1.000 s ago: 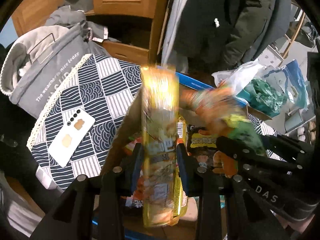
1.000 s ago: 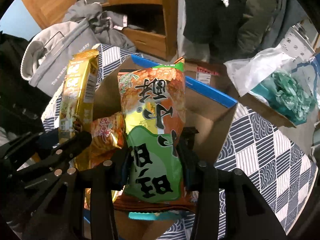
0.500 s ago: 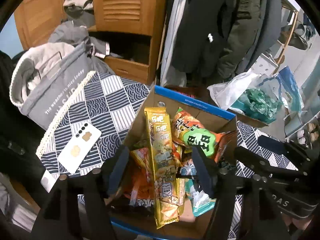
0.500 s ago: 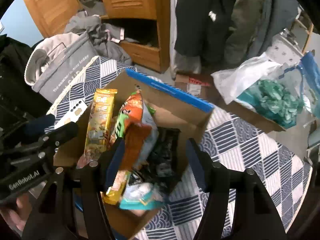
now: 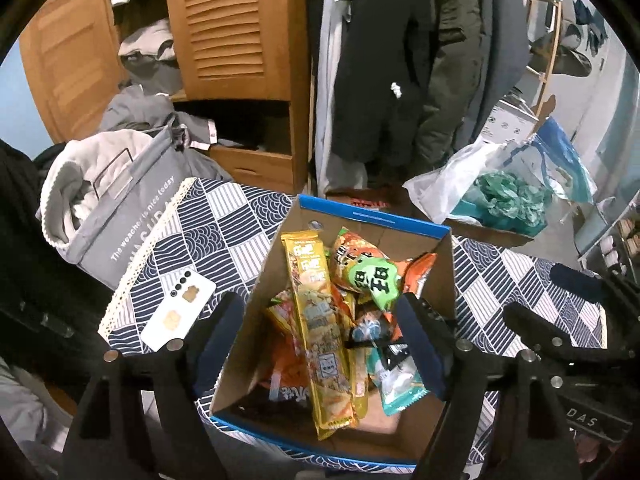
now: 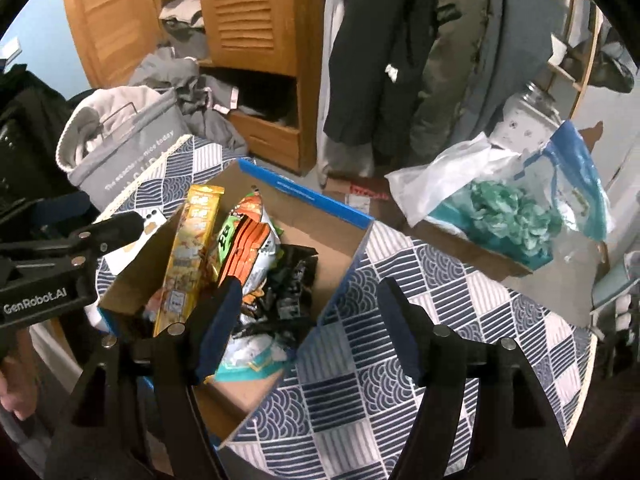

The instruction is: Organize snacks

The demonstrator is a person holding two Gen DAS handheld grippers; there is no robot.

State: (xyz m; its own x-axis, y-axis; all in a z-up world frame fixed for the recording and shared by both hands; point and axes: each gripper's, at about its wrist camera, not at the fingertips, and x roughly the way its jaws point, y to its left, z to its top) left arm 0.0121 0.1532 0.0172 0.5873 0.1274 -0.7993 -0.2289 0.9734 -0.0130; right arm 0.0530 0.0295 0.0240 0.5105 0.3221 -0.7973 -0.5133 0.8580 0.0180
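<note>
An open cardboard box with a blue rim (image 5: 372,216) (image 6: 304,194) stands on the patterned table and holds several snack packs. A long yellow pack (image 5: 316,320) (image 6: 188,260) lies in it beside an orange and green chip bag (image 5: 368,272) (image 6: 244,236); a dark pack (image 6: 292,284) and a teal pack (image 5: 396,380) lie lower. My left gripper (image 5: 320,340) hangs open and empty above the box. My right gripper (image 6: 308,328) is open and empty over the box's right wall and the tablecloth.
A white phone (image 5: 180,316) lies on the blue checked cloth (image 6: 460,320) left of the box. A grey laundry bag (image 5: 116,208) stands at the left. A plastic bag of teal stuff (image 6: 508,216) sits in a carton at the right. A wardrobe and hanging coats (image 5: 400,60) stand behind.
Both grippers opened and let go: the yellow pack and the orange and green bag now lie in the box. Both grippers have pulled up and back from it.
</note>
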